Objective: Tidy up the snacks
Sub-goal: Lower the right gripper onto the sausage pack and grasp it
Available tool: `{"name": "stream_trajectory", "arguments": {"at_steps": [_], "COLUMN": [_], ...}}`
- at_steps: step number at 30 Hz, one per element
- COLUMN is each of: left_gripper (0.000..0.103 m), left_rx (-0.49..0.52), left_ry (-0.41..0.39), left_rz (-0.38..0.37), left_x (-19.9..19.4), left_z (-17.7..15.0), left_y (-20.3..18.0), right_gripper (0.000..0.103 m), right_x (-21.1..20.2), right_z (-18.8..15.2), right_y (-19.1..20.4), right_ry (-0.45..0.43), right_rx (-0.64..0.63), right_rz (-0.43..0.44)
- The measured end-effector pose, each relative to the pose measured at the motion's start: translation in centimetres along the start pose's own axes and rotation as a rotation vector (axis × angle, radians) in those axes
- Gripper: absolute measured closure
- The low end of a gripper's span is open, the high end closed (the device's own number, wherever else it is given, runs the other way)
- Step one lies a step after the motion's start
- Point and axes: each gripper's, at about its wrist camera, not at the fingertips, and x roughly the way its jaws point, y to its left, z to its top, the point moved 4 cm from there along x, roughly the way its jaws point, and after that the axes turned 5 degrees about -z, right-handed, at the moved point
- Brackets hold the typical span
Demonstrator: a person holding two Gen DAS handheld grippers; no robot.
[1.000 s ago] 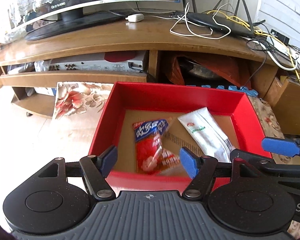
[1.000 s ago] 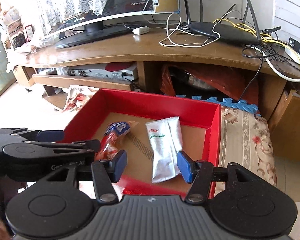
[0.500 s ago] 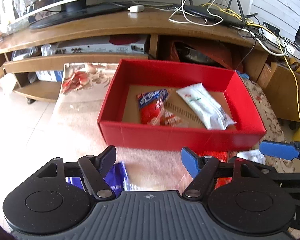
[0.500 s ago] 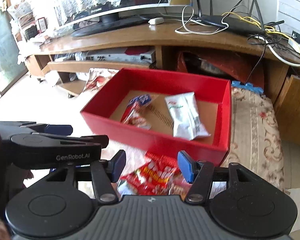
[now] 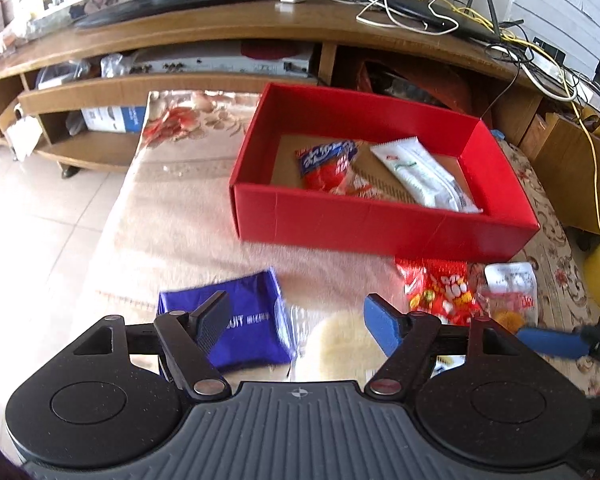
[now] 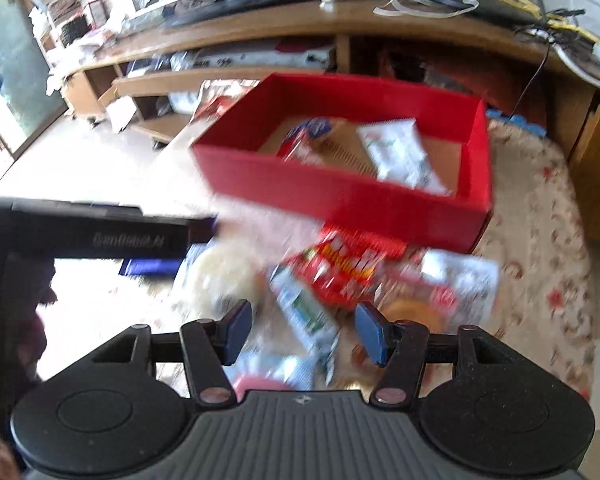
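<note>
red box (image 5: 380, 224): two packets inside, on the rug | loose snacks (image 5: 440, 292) and blue pack (image 5: 240, 328) lie before it | both claws pulled back from the box since a second ago, left claw (image 5: 296, 320) and right claw (image 6: 302, 330) spread, empty | next pick probably the blue pack; right view blurred

home living room: tv stand (image 5: 220, 28), router (image 5: 432, 12), rug (image 5: 180, 216).

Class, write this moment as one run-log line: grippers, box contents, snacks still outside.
left gripper: open, empty | right gripper: open, empty | red box: red packet, white packet | outside: blue bag, red bag
</note>
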Motion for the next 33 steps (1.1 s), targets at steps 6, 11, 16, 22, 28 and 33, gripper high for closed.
{"name": "stream_trajectory", "arguments": {"at_steps": [6, 11, 16, 22, 28, 33], "left_gripper": [0.022, 0.022, 0.022, 0.021, 0.021, 0.02], "left_rx": [0.016, 0.004, -0.012, -0.007, -0.005, -0.02], "left_ry": [0.024, 0.03, 0.031, 0.028, 0.03, 0.028], "left_rz": [-0.021, -0.02, -0.027, -0.042, -0.059, -0.067], "left_x": [-0.7, -1.0, -1.3, -1.4, -1.4, -1.5], "left_z": [-1.7, -2.4, -2.5, -2.5, -2.4, -2.3], "left_y": [0.0, 0.7, 1.1, 0.8, 0.5, 0.7], "right_gripper": [0.047, 0.047, 0.047, 0.047, 0.021, 0.002], "right_x": [0.5, 0.2, 1.2, 3.4, 4.3, 4.8], "right_z": [-2.3, -3.3, -4.2, -5.4, -5.5, -5.8], "right_y": [0.9, 1.4, 2.3, 2.7, 3.6, 4.2], "right_ry": [0.052, 0.062, 0.106, 0.158, 0.147, 0.127], "right_rx": [-0.016, -0.018, -0.026, -0.057, -0.071, -0.045], "right_rz": [0.005, 0.015, 0.027, -0.016, -0.011, 0.035]}}
